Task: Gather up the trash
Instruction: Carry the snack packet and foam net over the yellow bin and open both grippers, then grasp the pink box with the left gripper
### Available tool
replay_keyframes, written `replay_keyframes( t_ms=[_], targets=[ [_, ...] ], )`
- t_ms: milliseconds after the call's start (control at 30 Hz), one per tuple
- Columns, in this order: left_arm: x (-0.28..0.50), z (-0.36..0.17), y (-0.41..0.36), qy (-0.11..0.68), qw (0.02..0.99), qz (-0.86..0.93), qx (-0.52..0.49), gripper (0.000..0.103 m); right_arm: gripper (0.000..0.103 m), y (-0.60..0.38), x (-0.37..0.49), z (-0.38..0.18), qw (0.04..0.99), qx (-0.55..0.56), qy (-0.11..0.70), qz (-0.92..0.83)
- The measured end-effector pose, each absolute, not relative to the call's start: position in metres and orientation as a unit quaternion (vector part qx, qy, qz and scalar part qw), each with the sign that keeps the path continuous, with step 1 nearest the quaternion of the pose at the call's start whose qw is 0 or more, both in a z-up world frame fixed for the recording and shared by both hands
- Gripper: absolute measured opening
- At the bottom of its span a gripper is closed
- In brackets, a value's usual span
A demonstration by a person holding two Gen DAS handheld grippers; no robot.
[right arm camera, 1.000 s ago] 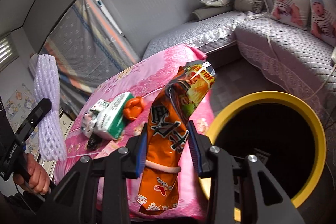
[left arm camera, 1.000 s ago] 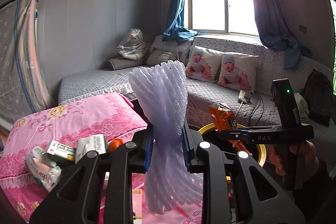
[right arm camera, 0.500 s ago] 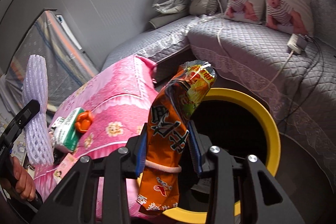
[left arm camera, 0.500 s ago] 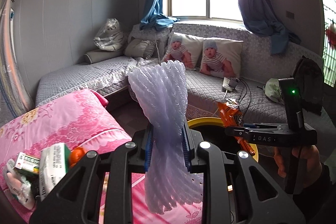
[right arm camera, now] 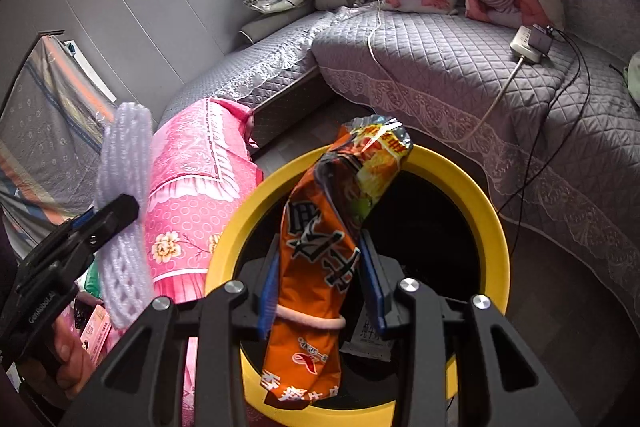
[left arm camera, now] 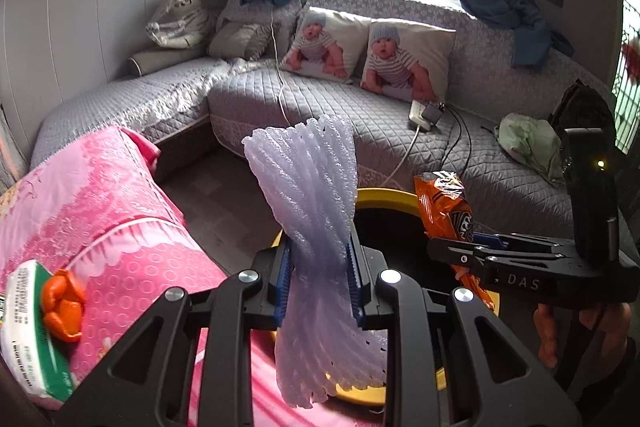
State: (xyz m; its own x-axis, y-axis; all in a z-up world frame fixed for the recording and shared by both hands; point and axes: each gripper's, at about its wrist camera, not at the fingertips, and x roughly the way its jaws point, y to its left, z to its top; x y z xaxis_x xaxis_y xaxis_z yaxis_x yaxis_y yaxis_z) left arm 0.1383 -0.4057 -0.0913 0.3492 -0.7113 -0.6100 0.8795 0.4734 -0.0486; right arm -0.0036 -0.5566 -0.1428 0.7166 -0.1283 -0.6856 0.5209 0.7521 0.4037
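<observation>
Trash in left tool: foam net sleeve [left arm camera: 310,227], pinched at its waist between the blue pads of the left tool [left arm camera: 319,279], which is clamped on it; both ends flare free above and below the pads.
Foam sleeve axis: long axis roughly upright, top leaning slightly right, crosswise to the tool's fingers.
Trash in right tool: orange snack bag [right arm camera: 326,247], gripped mid-length by the right tool [right arm camera: 322,285], also clamped tight.
Snack bag axis: lengthwise ahead of the tool, its crumpled open end farthest out.
Bin: yellow-rimmed bin [right arm camera: 496,223] lies directly beneath and ahead of the right tool, slightly right of the left tool.
Why held so: likely a mid-body grip keeps each piece steady and lets it fall straight into the bin.
Left behind: green-and-white carton [left arm camera: 30,331] on the pink-covered counter [left arm camera: 100,203], left of the left tool.
</observation>
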Motion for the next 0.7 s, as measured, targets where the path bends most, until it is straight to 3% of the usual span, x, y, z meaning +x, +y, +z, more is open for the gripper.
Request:
replay_keyframes(
  t_ms=[200, 267, 300, 333, 400, 500, 700],
  targets=[
    [0.147, -0.103, -0.418, 0.308, 0.799, -0.498, 0.137, 0.024, 0.036, -0.566, -0.003, -0.151, 0.869, 0.314, 0.331, -0.191],
    [0.15, -0.104, -0.416, 0.311, 0.802, -0.493, 0.129, 0.042, 0.037, -0.57, -0.003, -0.151, 0.867, 0.318, 0.332, -0.193],
    [0.152, -0.103, -0.412, 0.311, 0.806, -0.489, 0.123, 0.061, 0.043, -0.571, -0.003, -0.151, 0.866, 0.317, 0.332, -0.197],
    [0.154, -0.102, -0.406, 0.309, 0.812, -0.482, 0.113, 0.073, 0.052, -0.573, -0.004, -0.151, 0.865, 0.317, 0.331, -0.204],
    [0.156, -0.099, -0.396, 0.308, 0.817, -0.476, 0.1, 0.078, 0.06, -0.577, -0.007, -0.15, 0.863, 0.322, 0.324, -0.216],
    [0.159, -0.09, -0.373, 0.309, 0.826, -0.466, 0.077, 0.091, 0.064, -0.579, -0.011, -0.149, 0.862, 0.329, 0.318, -0.22],
    [0.151, -0.064, -0.3, 0.265, 0.853, -0.445, 0.062, 0.093, 0.069, -0.559, -0.01, -0.138, 0.876, 0.32, 0.31, -0.183]
  ],
)
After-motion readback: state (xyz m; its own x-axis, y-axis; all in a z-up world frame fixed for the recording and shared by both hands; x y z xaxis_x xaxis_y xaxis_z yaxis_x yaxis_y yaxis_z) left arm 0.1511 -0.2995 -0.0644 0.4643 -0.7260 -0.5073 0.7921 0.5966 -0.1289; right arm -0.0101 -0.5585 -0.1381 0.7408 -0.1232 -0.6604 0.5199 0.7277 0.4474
